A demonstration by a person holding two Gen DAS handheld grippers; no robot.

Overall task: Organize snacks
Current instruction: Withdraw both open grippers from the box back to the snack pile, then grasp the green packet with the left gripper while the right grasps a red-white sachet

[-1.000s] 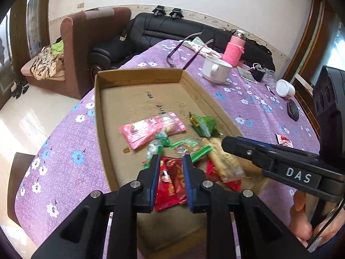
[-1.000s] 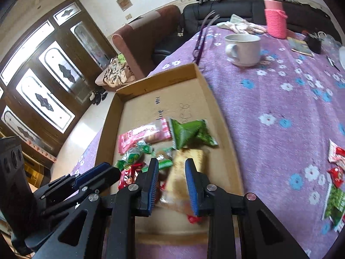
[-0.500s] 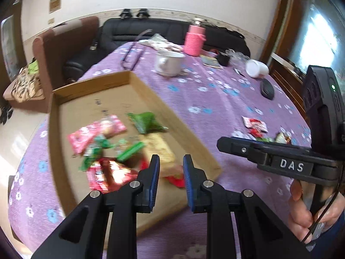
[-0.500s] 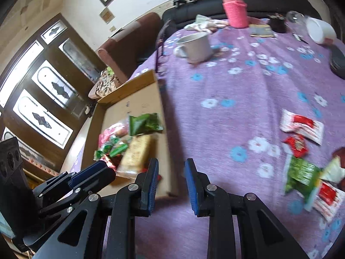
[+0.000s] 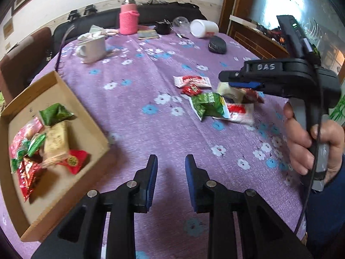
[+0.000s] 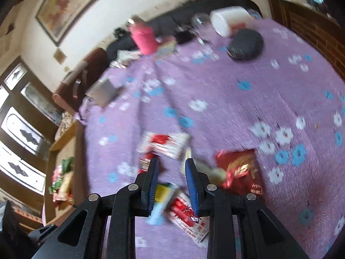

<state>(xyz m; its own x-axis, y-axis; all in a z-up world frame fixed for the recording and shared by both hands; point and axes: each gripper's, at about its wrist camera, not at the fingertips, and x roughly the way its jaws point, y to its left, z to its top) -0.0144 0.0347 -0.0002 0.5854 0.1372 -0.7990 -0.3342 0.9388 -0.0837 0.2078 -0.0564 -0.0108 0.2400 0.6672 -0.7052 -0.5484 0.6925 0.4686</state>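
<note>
An open cardboard box (image 5: pixel 86 116) lies at the left with several snacks in it, among them a green packet (image 5: pixel 55 114) and a beige bar (image 5: pixel 56 142). Loose snacks lie on the purple cloth to the right: a white-and-red packet (image 5: pixel 193 81), a green packet (image 5: pixel 208 105), a red packet (image 6: pixel 241 168). My left gripper (image 5: pixel 171 161) hovers over bare cloth between box and pile, jaws opening, nothing between them. My right gripper (image 5: pixel 224 79) (image 6: pixel 171 164) hangs over the loose pile with a narrow gap, gripping nothing; a white-and-red packet (image 6: pixel 163 143) lies just beyond its tips.
At the far side of the table stand a white mug (image 5: pixel 93 47), a pink-sleeved bottle (image 5: pixel 128 19), a black mouse (image 5: pixel 217 45) and a white tub on its side (image 5: pixel 203 28). A person's hand (image 5: pixel 310 142) holds the right gripper's handle. A black sofa stands behind the table.
Both grippers have swung right, from above the box out over the cloth. The right one now sits over the loose snacks. The box has slid to the left of both views.
</note>
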